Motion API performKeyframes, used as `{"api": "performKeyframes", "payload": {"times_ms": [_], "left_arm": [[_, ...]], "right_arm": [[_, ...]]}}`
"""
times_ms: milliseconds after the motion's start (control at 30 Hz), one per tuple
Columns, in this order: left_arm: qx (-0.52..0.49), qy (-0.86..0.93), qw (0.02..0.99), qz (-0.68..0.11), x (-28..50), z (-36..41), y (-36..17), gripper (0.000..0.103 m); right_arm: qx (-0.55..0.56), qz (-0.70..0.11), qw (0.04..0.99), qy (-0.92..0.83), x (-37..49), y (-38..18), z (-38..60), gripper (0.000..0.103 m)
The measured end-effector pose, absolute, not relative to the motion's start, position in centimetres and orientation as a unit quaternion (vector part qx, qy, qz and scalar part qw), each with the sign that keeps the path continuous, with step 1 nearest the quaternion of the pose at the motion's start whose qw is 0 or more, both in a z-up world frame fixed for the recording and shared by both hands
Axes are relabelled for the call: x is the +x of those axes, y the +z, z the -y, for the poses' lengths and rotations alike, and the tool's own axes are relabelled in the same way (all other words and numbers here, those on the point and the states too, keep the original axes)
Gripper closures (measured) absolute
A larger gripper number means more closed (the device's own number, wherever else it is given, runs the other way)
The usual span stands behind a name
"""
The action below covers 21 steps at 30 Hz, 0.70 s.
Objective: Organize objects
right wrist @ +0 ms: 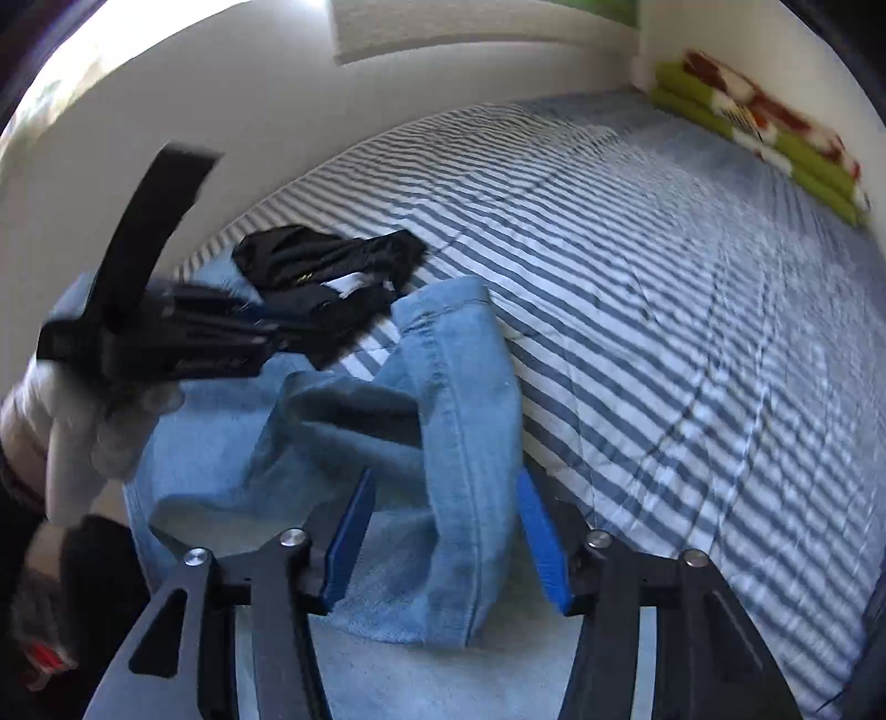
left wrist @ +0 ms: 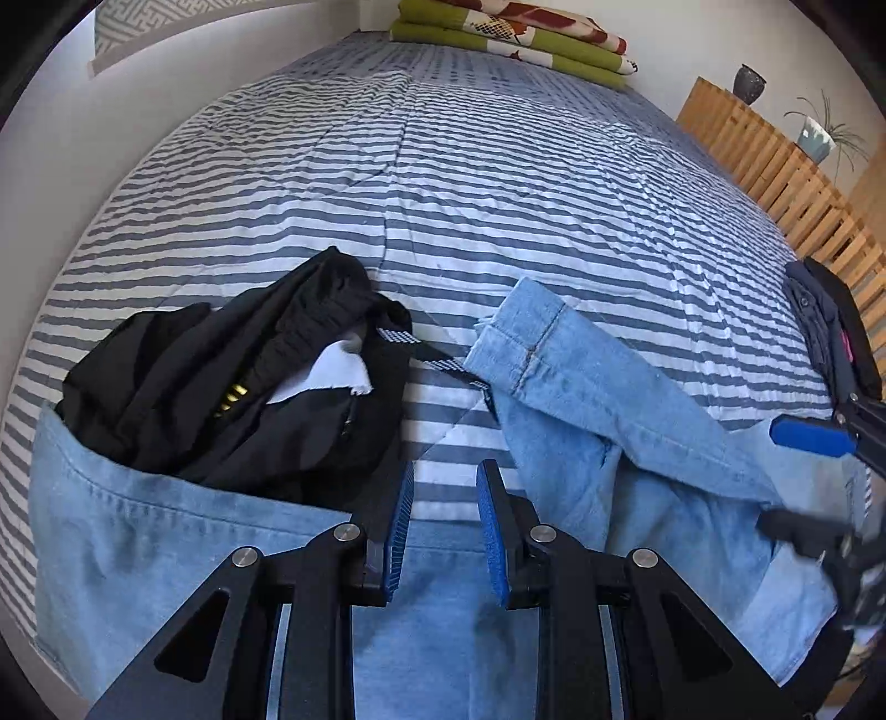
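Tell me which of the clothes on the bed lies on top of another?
The black garment: it rests on the light blue denim shirt, which lies spread on the striped bedspread.

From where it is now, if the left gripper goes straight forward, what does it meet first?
Probably the striped bedcover: the open left gripper points between the black garment and the denim sleeve. Depth is unclear.

One denim garment, one black garment, one folded blanket, two pots
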<state>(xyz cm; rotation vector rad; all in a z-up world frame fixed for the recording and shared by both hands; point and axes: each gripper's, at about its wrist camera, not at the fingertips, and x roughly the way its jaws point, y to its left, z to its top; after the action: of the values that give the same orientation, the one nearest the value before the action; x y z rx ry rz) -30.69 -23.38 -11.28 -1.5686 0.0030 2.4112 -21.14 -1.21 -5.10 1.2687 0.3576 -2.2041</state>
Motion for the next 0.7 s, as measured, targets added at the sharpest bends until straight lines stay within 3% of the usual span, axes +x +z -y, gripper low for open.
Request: {"api": "performKeyframes", "payload": {"times_ms": [100, 167, 200, 333, 400, 567, 633, 700], "left_arm": [[-0.553, 0.820, 0.149, 0.009, -31.3, 22.6, -11.9, 0.078], [-0.565, 0.810, 0.158, 0.013, -31.5, 22.1, -12.6, 0.078], [-0.570, 0.806, 0.162, 0.008, -31.5, 21.7, -13.0, 0.078], [-0.582, 0.792, 0.181, -0.027, -30.7, 19.8, -14.3, 0.078], [-0.575, 0.797, 0.183, -0.031, -30.9, 19.4, -14.1, 0.078], [-0.566, 0.808, 0.162, 0.018, -33.9, 20.1, -13.9, 0.078], [-0.565, 0.809, 0.159, 0.031, -34.7, 19.7, -13.8, 0.078], [-0.553, 0.815, 0.173, 0.019, -34.6, 18.4, -13.2, 0.077]], "right_arm": [[0.458, -0.264, 0.226, -0.818, -20.9, -7.5, 4.7, 0.053], [0.459, -0.280, 0.199, -0.819, -21.9, -8.8, 4.4, 0.071], [0.475, -0.241, 0.199, -0.822, -22.8, -8.9, 3.1, 0.087], [0.541, 0.075, 0.174, -0.820, -27.0, -9.3, -7.5, 0.093], [0.552, 0.157, 0.130, -0.809, -28.2, -10.5, -11.8, 0.093], [0.544, 0.108, 0.137, -0.821, -28.3, -9.9, -12.9, 0.090], [0.537, 0.080, 0.152, -0.826, -28.5, -9.2, -11.8, 0.067], [0.533, 0.052, 0.152, -0.831, -29.1, -9.1, -10.4, 0.062]]}}
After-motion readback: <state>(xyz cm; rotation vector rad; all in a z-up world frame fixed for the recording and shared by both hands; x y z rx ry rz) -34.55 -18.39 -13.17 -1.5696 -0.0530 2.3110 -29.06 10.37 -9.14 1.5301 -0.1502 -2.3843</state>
